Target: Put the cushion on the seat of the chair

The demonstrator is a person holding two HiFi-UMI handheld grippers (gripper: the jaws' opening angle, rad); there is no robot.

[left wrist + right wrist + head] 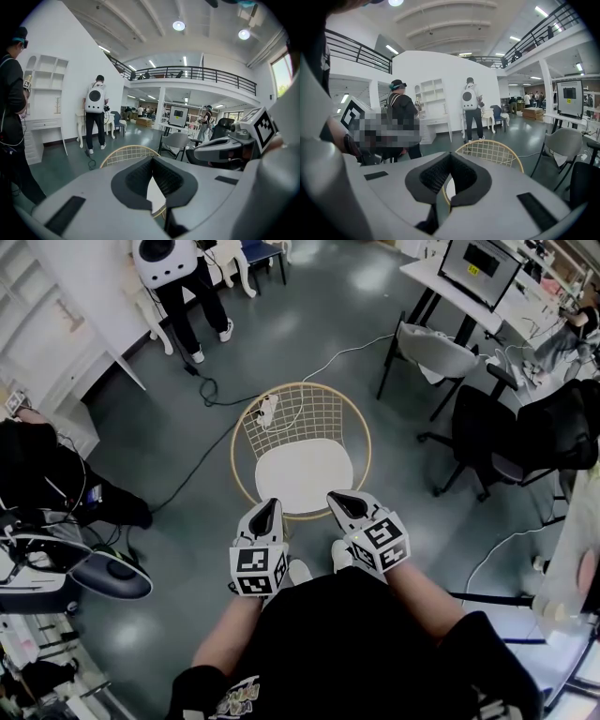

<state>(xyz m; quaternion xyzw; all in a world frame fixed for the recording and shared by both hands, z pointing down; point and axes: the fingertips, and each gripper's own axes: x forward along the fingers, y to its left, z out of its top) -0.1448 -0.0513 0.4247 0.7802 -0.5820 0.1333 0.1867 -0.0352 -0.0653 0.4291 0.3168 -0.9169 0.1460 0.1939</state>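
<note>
Already the white, rounded-square fabric cushion (304, 474) lies flat on the seat of the round gold wire-frame chair (309, 407). It reaches the seat's front edge and leaves the wire back bare, so the task looks done. The grey left gripper (273, 504) and the grey right gripper (339, 497) hover side by side near that front edge, each with its jaws closed on nothing. The likeliest trouble is a stray nudge: closed jaws brushing the front edge could shove the cushion askew against the wire back. A black cable (192, 470) crosses the floor by the chair's left side, a trip risk when stepping away.
</note>
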